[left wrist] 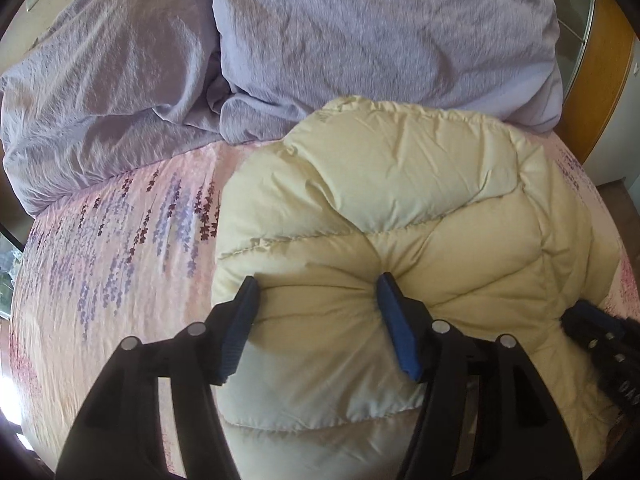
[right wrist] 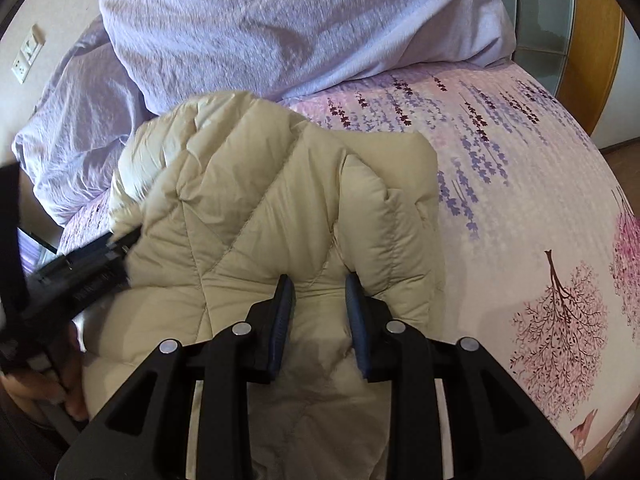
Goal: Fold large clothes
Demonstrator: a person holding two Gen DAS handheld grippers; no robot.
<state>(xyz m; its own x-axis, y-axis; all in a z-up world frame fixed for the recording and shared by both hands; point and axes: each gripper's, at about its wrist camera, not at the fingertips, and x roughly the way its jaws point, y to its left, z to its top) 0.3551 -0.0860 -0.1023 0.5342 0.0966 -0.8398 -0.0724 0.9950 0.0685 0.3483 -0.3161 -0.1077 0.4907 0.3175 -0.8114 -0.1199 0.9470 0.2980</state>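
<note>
A cream quilted puffer jacket (left wrist: 400,208) lies bunched on the bed; it also shows in the right wrist view (right wrist: 260,208). My left gripper (left wrist: 316,292) has its fingers wide apart and pressed into the jacket's near part, with padding bulging between them. My right gripper (right wrist: 318,288) has its fingers closer together with a fold of the jacket between them. The right gripper shows at the lower right of the left wrist view (left wrist: 592,328), and the left gripper at the left of the right wrist view (right wrist: 92,264).
The bed has a pink floral sheet (left wrist: 120,248), also visible in the right wrist view (right wrist: 520,184). A lilac duvet (left wrist: 100,112) and pillow (left wrist: 380,28) lie at the far side. A wooden frame (right wrist: 592,40) stands at the right, a wall socket (right wrist: 26,56) at the left.
</note>
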